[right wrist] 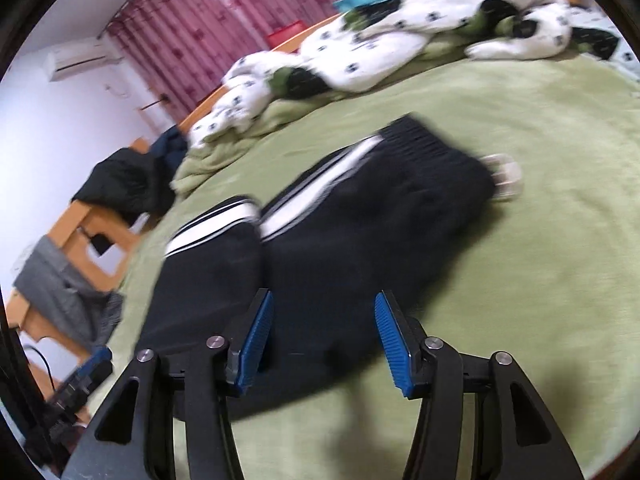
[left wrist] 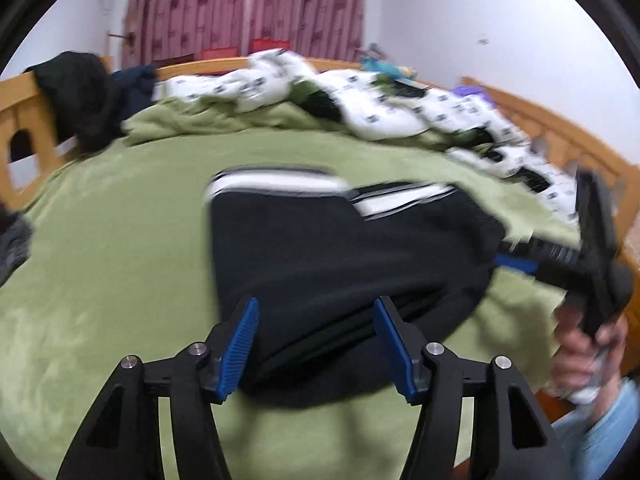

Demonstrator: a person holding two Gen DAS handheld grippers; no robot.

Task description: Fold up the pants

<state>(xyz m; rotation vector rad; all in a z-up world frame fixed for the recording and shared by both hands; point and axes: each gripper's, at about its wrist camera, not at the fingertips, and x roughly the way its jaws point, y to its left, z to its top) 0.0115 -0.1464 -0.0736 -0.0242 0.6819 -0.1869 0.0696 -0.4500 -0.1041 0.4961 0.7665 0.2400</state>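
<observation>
Black pants (left wrist: 320,248) with white side stripes lie folded on the green blanket (left wrist: 100,280). My left gripper (left wrist: 316,304) stands open just above their near edge, and the dark cloth shows between the blue pads (left wrist: 240,344) without being pinched. The right gripper (left wrist: 510,254) reaches in from the right toward the pants' far end, held by a hand (left wrist: 588,348). In the right wrist view the pants (right wrist: 360,220) run away from me, with the ribbed waistband (right wrist: 432,140) at the far end. There my right gripper (right wrist: 324,296) hangs open over their near end, holding nothing.
A crumpled white patterned duvet (left wrist: 380,104) is heaped along the back of the bed. Dark clothes (left wrist: 80,92) hang over the wooden bed frame (left wrist: 24,120) at left. A blurred pale object (right wrist: 504,176) lies beside the waistband. Pink curtains (left wrist: 248,4) cover the far wall.
</observation>
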